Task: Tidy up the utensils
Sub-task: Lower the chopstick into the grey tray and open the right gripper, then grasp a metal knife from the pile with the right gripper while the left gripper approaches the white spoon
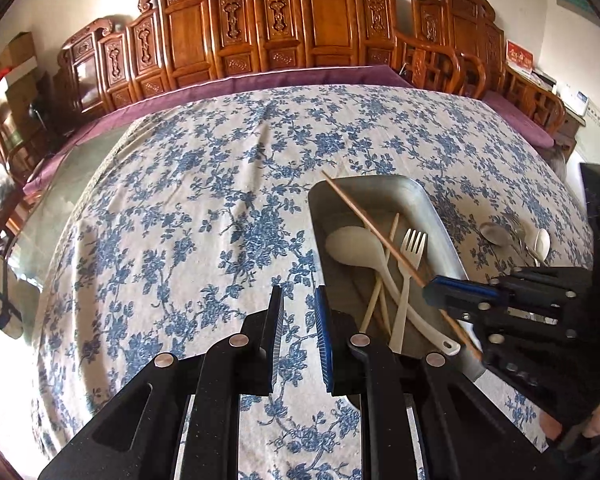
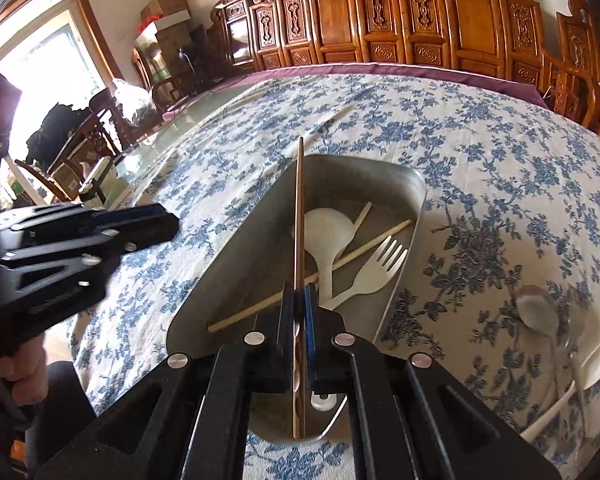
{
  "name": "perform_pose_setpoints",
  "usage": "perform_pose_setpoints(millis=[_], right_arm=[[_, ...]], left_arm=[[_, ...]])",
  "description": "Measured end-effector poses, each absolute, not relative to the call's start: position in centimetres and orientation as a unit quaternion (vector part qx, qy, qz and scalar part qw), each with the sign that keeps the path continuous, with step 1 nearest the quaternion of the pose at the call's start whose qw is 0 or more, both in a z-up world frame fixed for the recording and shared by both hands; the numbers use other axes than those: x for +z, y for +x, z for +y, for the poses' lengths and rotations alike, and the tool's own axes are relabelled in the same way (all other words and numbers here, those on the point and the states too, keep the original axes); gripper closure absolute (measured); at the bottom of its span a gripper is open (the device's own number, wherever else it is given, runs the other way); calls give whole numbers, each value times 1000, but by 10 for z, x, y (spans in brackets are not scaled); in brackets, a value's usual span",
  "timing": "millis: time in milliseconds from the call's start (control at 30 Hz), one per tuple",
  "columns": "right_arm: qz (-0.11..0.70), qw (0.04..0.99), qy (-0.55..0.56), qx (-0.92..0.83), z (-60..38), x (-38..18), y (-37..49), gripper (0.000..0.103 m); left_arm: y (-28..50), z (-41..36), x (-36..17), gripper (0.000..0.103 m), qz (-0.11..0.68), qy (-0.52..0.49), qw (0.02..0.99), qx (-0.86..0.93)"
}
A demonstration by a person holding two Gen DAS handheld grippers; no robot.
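**Chopstick over the tray, more cutlery waiting off to the side**

The rectangular metal tray [image 2: 414, 216] sits on the blue-floral tablecloth [image 1: 204, 200], already holding a white plastic spoon [image 2: 324, 232], a white plastic fork [image 2: 374, 270] and two pale bamboo chopsticks [image 2: 374, 242] lying crossed. Off to the tray's right, a steel spoon [image 2: 534, 312] and another white spoon [image 2: 592, 364] lie on the cloth. Carved wooden chairs [image 1: 300, 20] line the far side. The right gripper [image 2: 299, 294] angles down over the tray, clamped on a brown wooden chopstick [image 2: 299, 208]. The left gripper [image 1: 299, 304] hovers just left of the tray, jaws a bit apart, nothing in them.
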State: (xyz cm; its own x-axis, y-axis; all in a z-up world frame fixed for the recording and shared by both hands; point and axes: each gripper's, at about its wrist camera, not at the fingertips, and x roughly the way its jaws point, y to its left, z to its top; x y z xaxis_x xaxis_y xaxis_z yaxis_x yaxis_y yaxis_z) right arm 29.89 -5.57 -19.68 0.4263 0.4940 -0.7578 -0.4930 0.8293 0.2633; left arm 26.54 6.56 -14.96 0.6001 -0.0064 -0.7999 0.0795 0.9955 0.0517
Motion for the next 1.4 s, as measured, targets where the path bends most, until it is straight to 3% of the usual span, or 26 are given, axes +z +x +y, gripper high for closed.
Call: perform_pose_setpoints(millis=[600,733,833,1133,1167,1200,1233,1400], right_arm=[[443,845,11,300,-63,-203,299,96],[422,858,10,294,-86,-185,288,96],[413,867,7,279,-110,-175,280,96],[384,901,7,203,-198,-148,256,96],[382,903,9,196,-207,-146,254,88],[382,905,12,187,-221,-144,250,74],[380,907,15,180,-230,-144,248,70],[383,913,12,140,-268,-148,244,69]], left_arm=[[256,60,-141,88,440,38,897,-24],[251,52,-138,87,436,35,899,-33],[246,43,-136,80,432,33,900,-44],[238,-2,-136,80,428,39,899,-89],[238,-8,-136,80,428,40,898,-96],[237,-14,-136,80,427,42,898,-101],[236,-22,-137,79,427,45,897,-109],[234,-55,-139,79,427,56,892,-137]])
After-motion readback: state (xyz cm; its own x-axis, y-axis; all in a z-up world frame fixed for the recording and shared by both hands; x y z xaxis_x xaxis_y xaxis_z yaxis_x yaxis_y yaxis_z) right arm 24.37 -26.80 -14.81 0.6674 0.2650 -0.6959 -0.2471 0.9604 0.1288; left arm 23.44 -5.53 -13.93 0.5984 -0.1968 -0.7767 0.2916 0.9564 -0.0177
